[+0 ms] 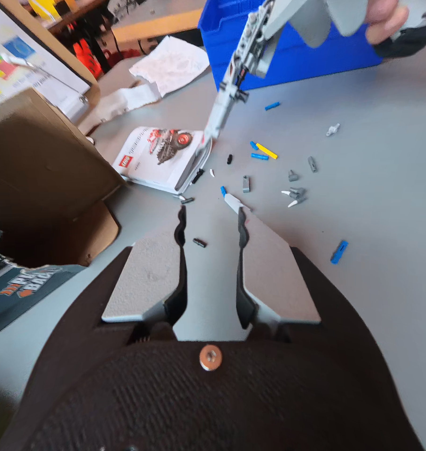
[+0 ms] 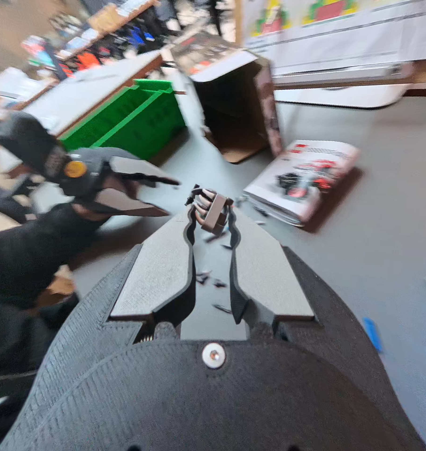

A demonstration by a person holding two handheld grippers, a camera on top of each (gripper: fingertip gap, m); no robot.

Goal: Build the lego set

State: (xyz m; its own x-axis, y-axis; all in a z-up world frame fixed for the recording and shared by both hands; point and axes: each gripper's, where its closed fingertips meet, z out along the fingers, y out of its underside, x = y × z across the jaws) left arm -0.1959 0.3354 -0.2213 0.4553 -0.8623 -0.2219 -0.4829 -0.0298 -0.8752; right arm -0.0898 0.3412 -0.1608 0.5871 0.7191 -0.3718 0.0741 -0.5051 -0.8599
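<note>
- Our left gripper point(image 1: 210, 214) hangs over the grey table point(image 1: 353, 317) with its jaws parted and nothing between them; a small black pin point(image 1: 199, 242) lies on the table in the gap below.
- Just past the left fingertips, a light grey panel piece with a blue pin point(image 1: 231, 200) lies on the table, partly hidden by one finger.
- Beyond it, right of centre, loose parts lie scattered: blue pins, a yellow axle point(image 1: 267, 150) and a dark grey connector with white teeth point(image 1: 295, 195).
- Our right gripper point(image 2: 210, 219) is clenched on the partly built grey model point(image 2: 213, 213); in the left wrist view that model point(image 1: 234, 80) hangs in the upper right, slanting down towards the instruction booklet point(image 1: 158, 158), in front of a blue bin point(image 1: 292, 66).
- In the right wrist view the left gripper point(image 2: 169, 197) shows at mid-left, jaws apart, pointing towards the model; a green bin point(image 2: 134, 122) and an open cardboard box point(image 2: 238, 109) stand behind.
- We judge the step to be fetching the next part for the held assembly.
- The next move would call for lowering the left gripper onto one small piece, closing squarely on it, and keeping the model steady.
- Both views are motion-blurred, so fine details of the model are unclear.
</note>
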